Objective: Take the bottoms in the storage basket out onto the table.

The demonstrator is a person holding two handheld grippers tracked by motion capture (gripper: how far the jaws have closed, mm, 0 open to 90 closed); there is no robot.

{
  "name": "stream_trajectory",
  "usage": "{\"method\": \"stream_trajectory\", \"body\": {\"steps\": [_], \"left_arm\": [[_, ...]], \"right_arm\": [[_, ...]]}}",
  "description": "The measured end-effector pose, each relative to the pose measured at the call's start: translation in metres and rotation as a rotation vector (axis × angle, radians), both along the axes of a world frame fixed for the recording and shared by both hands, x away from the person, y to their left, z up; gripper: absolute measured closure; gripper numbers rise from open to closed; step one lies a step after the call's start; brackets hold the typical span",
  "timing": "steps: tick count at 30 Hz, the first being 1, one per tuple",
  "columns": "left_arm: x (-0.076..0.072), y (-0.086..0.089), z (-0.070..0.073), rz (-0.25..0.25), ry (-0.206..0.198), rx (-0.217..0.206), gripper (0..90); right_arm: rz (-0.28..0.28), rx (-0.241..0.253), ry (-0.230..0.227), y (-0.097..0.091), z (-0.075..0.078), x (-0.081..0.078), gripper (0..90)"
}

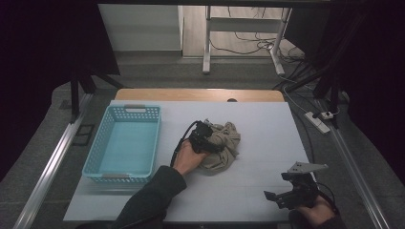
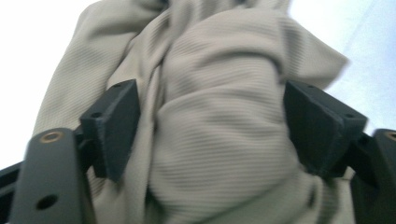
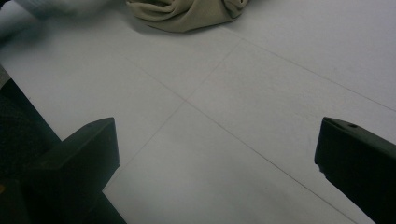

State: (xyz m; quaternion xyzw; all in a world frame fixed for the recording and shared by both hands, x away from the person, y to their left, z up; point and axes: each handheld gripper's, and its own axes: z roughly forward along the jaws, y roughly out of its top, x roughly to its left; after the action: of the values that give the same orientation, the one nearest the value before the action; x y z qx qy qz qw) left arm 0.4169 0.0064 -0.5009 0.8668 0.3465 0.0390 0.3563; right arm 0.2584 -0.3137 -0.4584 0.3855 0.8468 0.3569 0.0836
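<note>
Your left gripper (image 1: 206,135) sits on the beige cloth (image 1: 222,145), which lies bunched near the middle of the white table (image 1: 267,124), just right of the light blue basket (image 1: 123,143). In the left gripper view the jaws stand well apart with a thick fold of cloth (image 2: 219,116) between them; the pads sit at its sides rather than pinching it. The heap has no clear long axis; it spreads slightly from far to near. Your right gripper (image 1: 282,196) rests at the near right corner, jaws wide and holding nothing, over bare table (image 3: 224,140).
</note>
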Motion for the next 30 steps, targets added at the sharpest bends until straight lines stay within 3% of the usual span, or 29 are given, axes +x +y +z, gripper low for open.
{"method": "stream_trajectory", "body": {"steps": [8,11,13,27,30], "left_arm": [[-0.001,0.000,0.010,-0.036,0.001,-0.059,5.7],[-0.002,0.000,0.011,-0.047,0.002,-0.050,0.0],[-0.003,0.000,0.012,-0.047,0.001,-0.041,0.0],[-0.008,0.002,0.018,-0.087,0.011,-0.126,0.0],[-0.009,0.001,0.020,-0.110,0.013,-0.110,0.0]], "right_arm": [[0.001,-0.001,0.000,0.000,0.000,0.000,0.0],[0.000,-0.001,0.000,0.000,0.000,0.000,0.0],[0.001,-0.002,0.000,0.000,0.000,0.000,0.0],[0.002,-0.004,-0.001,0.001,0.000,0.000,0.0],[0.002,-0.005,-0.001,0.001,0.000,0.000,0.0]]}}
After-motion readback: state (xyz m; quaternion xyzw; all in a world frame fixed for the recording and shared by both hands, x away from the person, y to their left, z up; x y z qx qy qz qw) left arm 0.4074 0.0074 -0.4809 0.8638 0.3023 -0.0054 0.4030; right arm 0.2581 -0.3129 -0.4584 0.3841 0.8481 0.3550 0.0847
